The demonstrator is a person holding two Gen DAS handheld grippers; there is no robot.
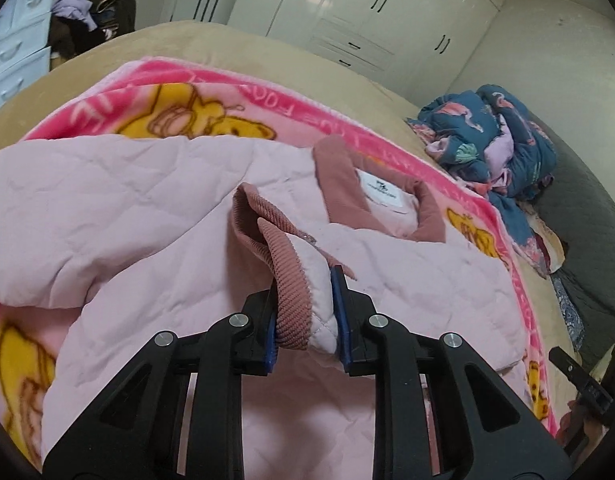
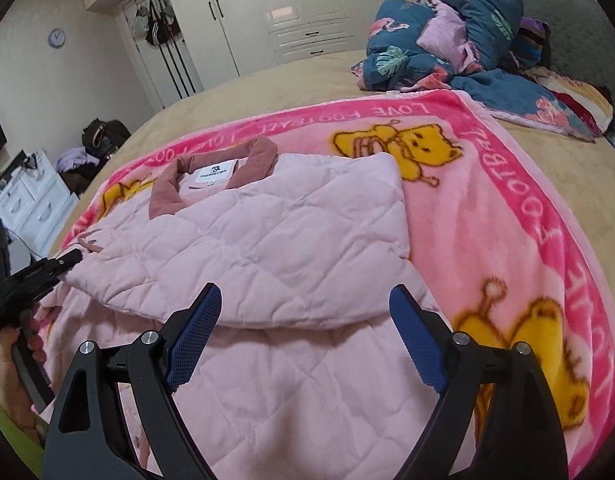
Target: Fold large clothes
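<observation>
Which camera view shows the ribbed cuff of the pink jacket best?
The left wrist view: the ribbed cuff fills the centre, pinched in the left tongs, its ridges sharp. In the right wrist view it is only a small bit beside those tongs at the left edge.

Your pale pink diamond-quilted jacket has a dusty-rose corduroy collar and cuff. Beneath it lies a hot-pink-bordered blanket with yellow bears, on a tan bed.
</observation>
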